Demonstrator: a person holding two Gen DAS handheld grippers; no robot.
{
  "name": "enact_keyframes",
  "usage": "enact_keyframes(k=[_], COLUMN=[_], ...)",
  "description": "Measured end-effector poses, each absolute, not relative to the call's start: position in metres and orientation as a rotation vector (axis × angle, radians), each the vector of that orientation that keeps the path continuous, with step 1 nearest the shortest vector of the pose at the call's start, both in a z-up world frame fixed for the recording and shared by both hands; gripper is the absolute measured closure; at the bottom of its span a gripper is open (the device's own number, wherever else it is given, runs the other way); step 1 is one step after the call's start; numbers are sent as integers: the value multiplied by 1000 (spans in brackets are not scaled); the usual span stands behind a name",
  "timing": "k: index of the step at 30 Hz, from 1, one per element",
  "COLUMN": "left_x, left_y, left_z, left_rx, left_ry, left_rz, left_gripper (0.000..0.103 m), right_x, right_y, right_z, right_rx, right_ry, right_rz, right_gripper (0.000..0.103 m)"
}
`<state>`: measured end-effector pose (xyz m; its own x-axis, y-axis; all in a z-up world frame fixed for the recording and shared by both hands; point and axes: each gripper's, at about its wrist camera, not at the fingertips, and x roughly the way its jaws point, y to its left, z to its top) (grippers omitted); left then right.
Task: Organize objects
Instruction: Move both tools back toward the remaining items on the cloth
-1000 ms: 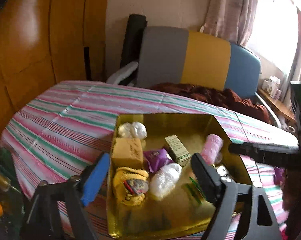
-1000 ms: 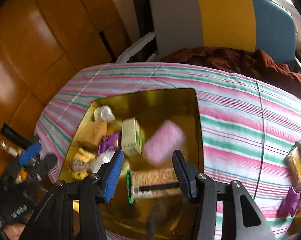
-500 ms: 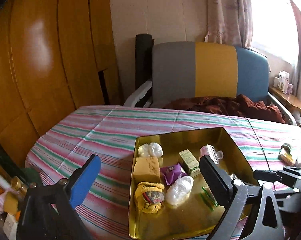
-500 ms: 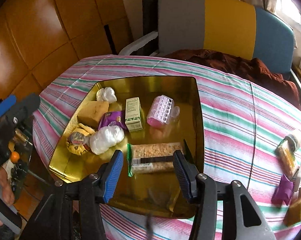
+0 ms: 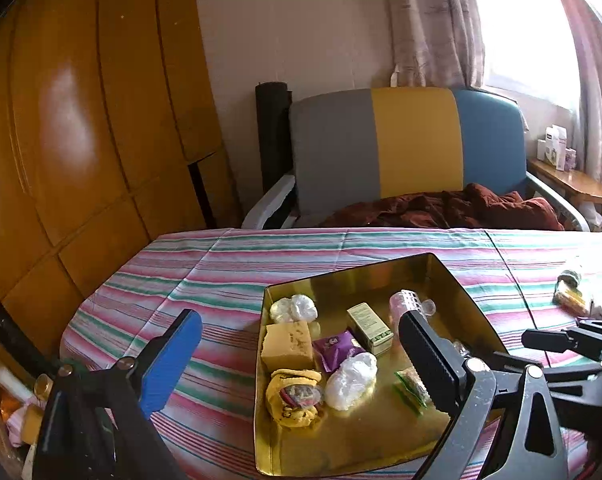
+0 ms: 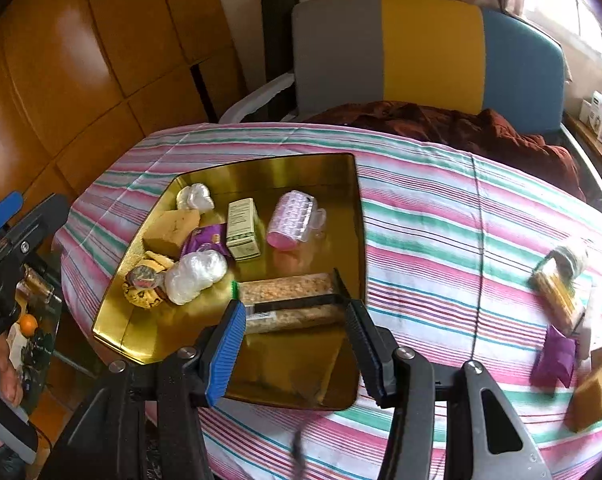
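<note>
Right gripper (image 6: pixel 295 342) wide open, empty, hovering above the near edge of the gold tray (image 6: pixel 353 208); left gripper (image 5: pixel 301 356) likewise open, empty. Snack bar (image 6: pixel 289 300) lies in the tray just beyond the right jaws; pink hair roller (image 6: pixel 295 220) lies farther in. Next: swing right to the purple packet (image 6: pixel 553 356) and sponge (image 6: pixel 593 396) on the striped cloth (image 6: pixel 441 216), gripping squarely. Versus 1.0 s ago: roller was mid-fall, now at rest; both grippers have pulled back.

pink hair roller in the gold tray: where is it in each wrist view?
Left wrist: pink hair roller right of centre, at the tray's far right, partly behind the left hand-held gripper's black finger.
Right wrist: pink hair roller centre-left, mid-tray.
Shared landmark: green box, immediately left of it in both views.
</note>
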<state>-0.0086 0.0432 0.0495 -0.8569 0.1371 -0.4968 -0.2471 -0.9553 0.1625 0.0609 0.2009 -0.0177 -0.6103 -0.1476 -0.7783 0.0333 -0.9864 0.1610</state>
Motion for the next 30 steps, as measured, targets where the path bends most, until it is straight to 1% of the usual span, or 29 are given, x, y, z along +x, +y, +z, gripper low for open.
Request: enact_keyframes(k=[6, 9, 23, 30], left_x=[-3, 0, 5, 8], left_y=[53, 57, 78, 92], left_z=[49, 48, 45, 42], left_rx=[-726, -725, -716, -714], left_ry=[362, 378, 443, 484], left_rz=[2809, 2800, 2753, 2718], left_gripper=[4, 4, 4, 4], right_x=[66, 68, 81, 87], right_y=[218, 227, 285, 327], right_z=[-19, -20, -22, -14], right_rx=[1339, 1341, 1370, 1368], right_ry=[-243, -266, -354, -380], right_rz=[-2753, -2769, -2877, -2970], right_gripper=[49, 44, 44, 44])
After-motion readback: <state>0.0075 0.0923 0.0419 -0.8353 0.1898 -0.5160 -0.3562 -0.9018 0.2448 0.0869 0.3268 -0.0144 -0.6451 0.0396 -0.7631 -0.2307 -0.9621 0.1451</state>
